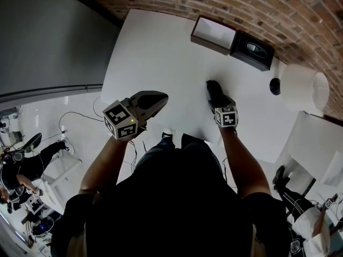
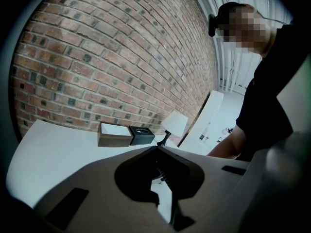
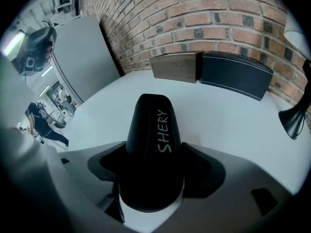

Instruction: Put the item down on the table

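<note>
Near the table's (image 1: 155,52) near edge, the left gripper (image 1: 159,97) is held pressed together, empty. The right gripper (image 1: 216,91) is spread around the black item (image 3: 151,140), which lies on the tabletop. A brown box (image 1: 213,33) and a black box (image 1: 253,50) are seen at the far edge.

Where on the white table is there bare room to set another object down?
Bare: the wide stretch of the white table left of the brown open box. Crowded: far right, by the black tissue box and white-shaded lamp.
</note>
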